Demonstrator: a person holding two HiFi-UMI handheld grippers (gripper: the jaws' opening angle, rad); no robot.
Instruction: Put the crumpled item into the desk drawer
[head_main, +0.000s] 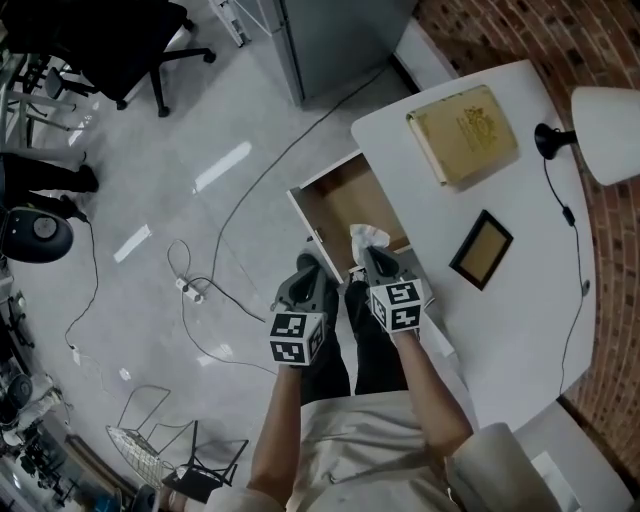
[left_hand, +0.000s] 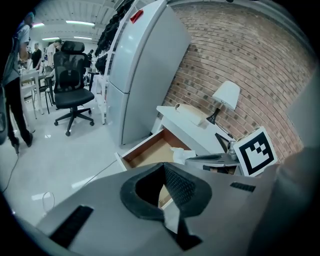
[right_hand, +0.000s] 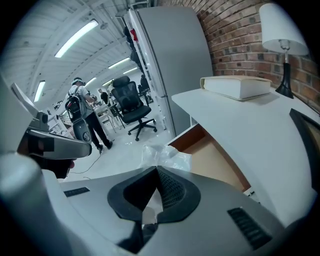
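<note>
Where the head view looks steeply down, a white table (head_main: 520, 300) fills the right side against a brick wall (head_main: 480, 30), with pale, glossy floor (head_main: 230, 120) to the left. The table carries a tan book (head_main: 462, 133), a dark picture frame (head_main: 481, 249) and a white-shaded lamp (head_main: 610, 120). A cable (head_main: 250, 200) runs loose over the floor and a black office chair (head_main: 110, 40) stands at upper left. The drawer (head_main: 345, 200) is pulled out from the table's left edge, its brown floor bare. The crumpled item (head_main: 367, 237) is white, creased and irregular. It sits at the tip of the right gripper (head_main: 374, 260), over the drawer's near corner beside the table edge. Its long axis follows the gripper's line, pointing away from the person. The left gripper (head_main: 312, 272) is just beside the right one, over the floor.

In the left gripper view, the jaws are pressed together with nothing between them. Beyond them are the open drawer and a tall grey cabinet (left_hand: 145, 70).

In the right gripper view, the jaws are clenched on the crumpled item — thin, wrinkled, whitish material bunched past the tips. A person (right_hand: 82, 115) stands far back in the room.
</note>
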